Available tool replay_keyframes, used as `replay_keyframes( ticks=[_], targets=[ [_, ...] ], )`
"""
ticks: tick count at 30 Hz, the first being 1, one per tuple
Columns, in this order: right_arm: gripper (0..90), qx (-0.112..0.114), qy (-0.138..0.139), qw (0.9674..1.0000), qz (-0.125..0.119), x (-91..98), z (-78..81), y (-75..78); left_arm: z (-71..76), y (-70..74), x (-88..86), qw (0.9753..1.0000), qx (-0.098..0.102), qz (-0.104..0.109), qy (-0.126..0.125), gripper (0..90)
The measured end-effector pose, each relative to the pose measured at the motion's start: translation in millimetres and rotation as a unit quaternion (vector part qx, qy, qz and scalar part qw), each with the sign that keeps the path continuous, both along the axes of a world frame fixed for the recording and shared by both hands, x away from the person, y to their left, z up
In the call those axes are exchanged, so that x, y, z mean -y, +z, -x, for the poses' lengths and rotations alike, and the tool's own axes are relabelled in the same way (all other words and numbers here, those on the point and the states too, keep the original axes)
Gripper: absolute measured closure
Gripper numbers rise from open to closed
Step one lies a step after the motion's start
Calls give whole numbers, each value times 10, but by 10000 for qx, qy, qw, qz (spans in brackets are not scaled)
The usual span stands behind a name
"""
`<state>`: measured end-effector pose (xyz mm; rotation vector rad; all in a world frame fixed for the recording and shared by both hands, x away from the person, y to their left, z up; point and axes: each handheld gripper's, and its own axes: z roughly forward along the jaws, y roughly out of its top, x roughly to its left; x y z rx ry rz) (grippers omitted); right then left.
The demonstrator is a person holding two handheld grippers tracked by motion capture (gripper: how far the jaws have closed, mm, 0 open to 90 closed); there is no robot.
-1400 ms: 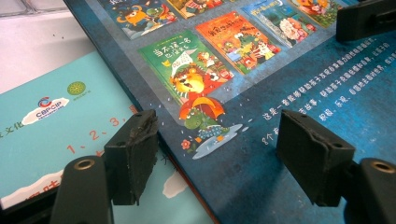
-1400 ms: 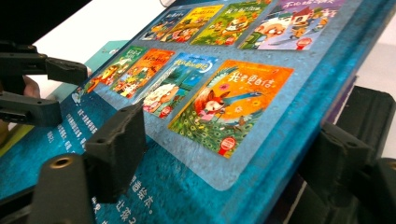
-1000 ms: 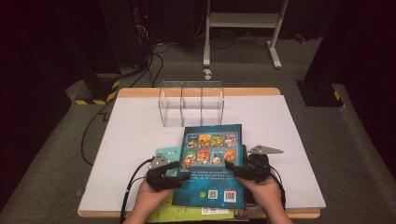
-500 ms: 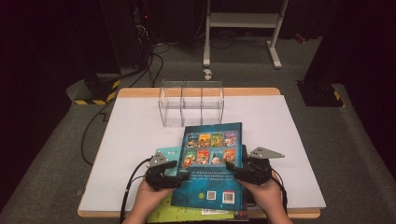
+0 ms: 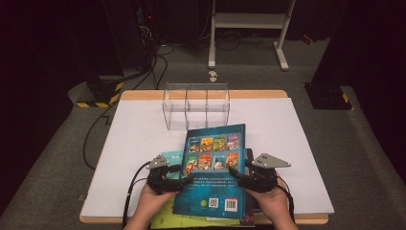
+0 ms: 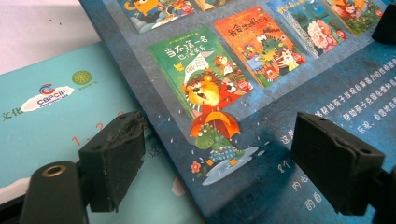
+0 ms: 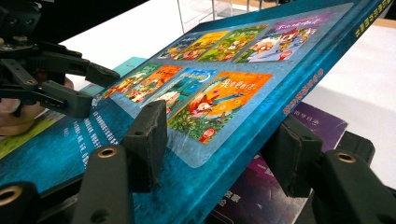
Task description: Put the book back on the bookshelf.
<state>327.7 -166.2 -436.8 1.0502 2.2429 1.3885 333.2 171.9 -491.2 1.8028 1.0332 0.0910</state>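
Note:
A blue picture book (image 5: 213, 172) lies face-down on a stack of books at the table's front edge. My right gripper (image 5: 234, 175) is shut on the book's spine edge, one pad on the cover (image 7: 210, 93) and one beneath it; its jaws have just been closing. That side is tilted up off a purple book (image 7: 322, 123). My left gripper (image 5: 184, 179) stands open at the book's left edge. One of its pads is over the cover (image 6: 280, 93) and the other over a teal book (image 6: 46, 116). Its jaws have just been opening and do not press the book.
A clear divided organizer (image 5: 196, 105) stands at the back middle of the white table (image 5: 311, 143). A green-yellow book (image 5: 177, 221) pokes out under the stack at the front edge. Cables trail from both grippers toward the person's hands.

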Motion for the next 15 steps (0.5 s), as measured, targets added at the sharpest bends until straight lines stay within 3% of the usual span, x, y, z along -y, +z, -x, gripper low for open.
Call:
replay_keyframes(
  ticks=[15],
  targets=[
    [427,327,79,9994,38,-16,66,59,-86,-16,-39,9991,-194,384,-68,149]
  ],
)
